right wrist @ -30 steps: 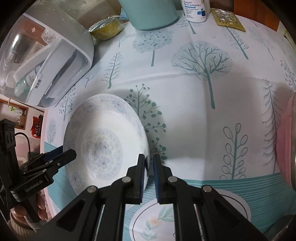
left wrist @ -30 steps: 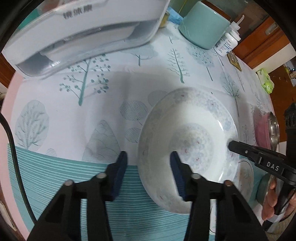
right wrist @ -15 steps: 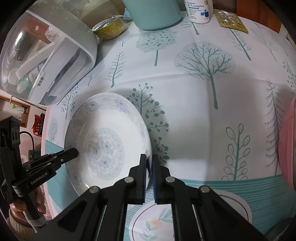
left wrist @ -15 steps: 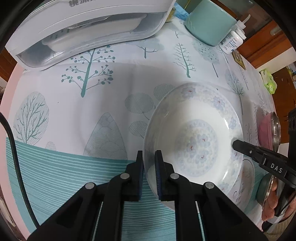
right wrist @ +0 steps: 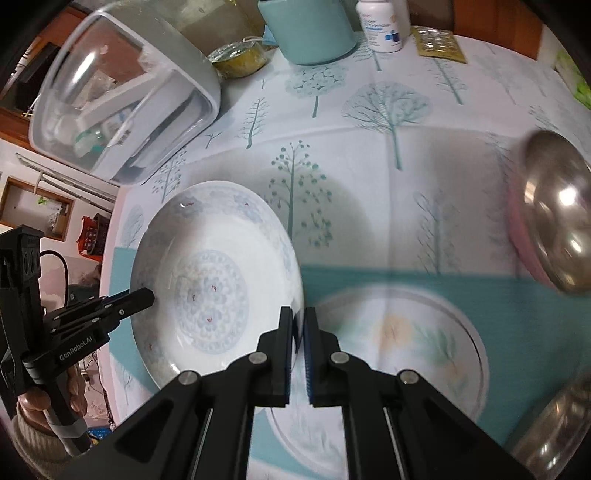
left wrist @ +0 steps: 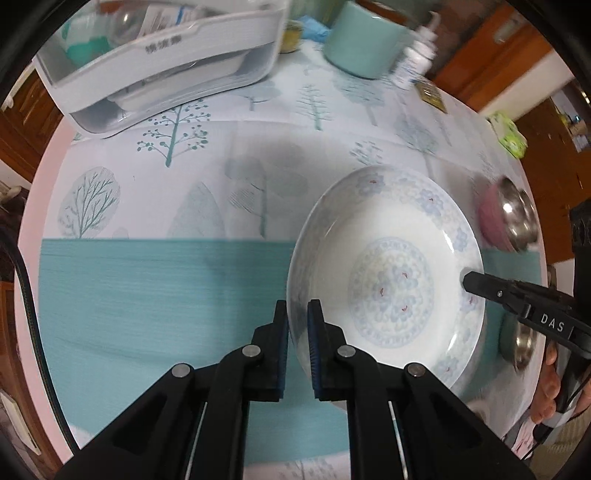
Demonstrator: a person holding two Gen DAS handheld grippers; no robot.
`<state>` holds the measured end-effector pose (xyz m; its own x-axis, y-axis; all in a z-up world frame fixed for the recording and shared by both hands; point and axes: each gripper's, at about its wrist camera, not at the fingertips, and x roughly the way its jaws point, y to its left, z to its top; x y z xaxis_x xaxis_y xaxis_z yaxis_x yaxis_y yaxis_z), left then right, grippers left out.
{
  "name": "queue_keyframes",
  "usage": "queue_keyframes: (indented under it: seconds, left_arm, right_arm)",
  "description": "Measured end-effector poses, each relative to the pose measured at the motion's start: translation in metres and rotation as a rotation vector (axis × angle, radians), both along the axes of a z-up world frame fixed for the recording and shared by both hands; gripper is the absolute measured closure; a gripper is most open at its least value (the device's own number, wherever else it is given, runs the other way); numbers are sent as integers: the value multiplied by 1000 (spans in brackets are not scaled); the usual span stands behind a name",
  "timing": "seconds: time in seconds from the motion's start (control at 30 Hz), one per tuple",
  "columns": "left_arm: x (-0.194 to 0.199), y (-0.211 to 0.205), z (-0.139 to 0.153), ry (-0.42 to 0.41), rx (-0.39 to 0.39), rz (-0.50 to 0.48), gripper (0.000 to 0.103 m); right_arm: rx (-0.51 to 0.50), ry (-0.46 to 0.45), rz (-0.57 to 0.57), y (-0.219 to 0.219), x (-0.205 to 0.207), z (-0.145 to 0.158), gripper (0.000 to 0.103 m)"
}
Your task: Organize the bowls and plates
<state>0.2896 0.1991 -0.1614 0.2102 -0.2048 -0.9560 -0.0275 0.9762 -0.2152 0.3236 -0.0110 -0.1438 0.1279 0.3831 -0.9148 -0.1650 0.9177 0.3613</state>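
left gripper (left wrist: 298,325) and right gripper (right wrist: 298,332) each clamp the patterned plate (left wrist: 388,273) rim, at 9 and 3 o'clock; thin glazed edge may slip, dropping onto the floral plate (right wrist: 399,343).

Two black grippers (left wrist: 297,306) (right wrist: 298,314) were in view. There were two plates: one deep white plate (left wrist: 388,273) with a blue floral pattern and one flat plate (right wrist: 406,339) with a pale leaf design. Three metal bowls showed: one with a pink outside (right wrist: 557,218), one at the lower edge (right wrist: 554,424), and one beside the table edge (left wrist: 522,343). One clear-lidded storage box (right wrist: 122,107), one teal cup (right wrist: 306,29) and one white bottle (right wrist: 382,26) stood at the back.
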Motion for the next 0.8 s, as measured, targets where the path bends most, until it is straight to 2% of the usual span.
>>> queue_keyframes:
  seconds: [0.2, 0.23, 0.3, 0.37, 0.4, 0.5, 0.57, 0.67, 0.73, 0.8]
  left_arm:
    - [-55, -46, 37, -23, -17, -60, 98]
    - [-65, -53, 44, -35, -61, -78, 102]
    - [-85, -73, 60, -66, -85, -110, 102]
    - [-109, -106, 78, -128, -93, -164, 102]
    - [-119, -119, 80, -139, -114, -168, 102]
    - [-142, -149, 64, -99, -144, -194, 102]
    - [-151, -154, 52, -87, -144, -181, 101]
    - [-151, -138, 35, -88, -69, -132, 101]
    - [-147, -118, 15, -43, -29, -84, 101]
    - [-139, -101, -8, 12, -23, -41, 100]
  right_arm:
    - [-29, 8, -20, -46, -58, 26, 98]
    - [-2, 5, -19, -55, -70, 32, 98]
    - [56, 18, 4, -64, -91, 41, 92]
    - [-77, -57, 40, -62, -123, 47, 95]
    - [-75, -59, 29, -66, -131, 44, 95]
    - [-83, -6, 31, -78, -146, 12, 96]
    - [-70, 37, -18, -92, -148, -7, 97]
    - [-22, 52, -70, -107, -146, -13, 97]
    - [-14, 36, -63, -107, -147, -10, 97]
    - [-10, 29, -58, -105, -148, -7, 97]
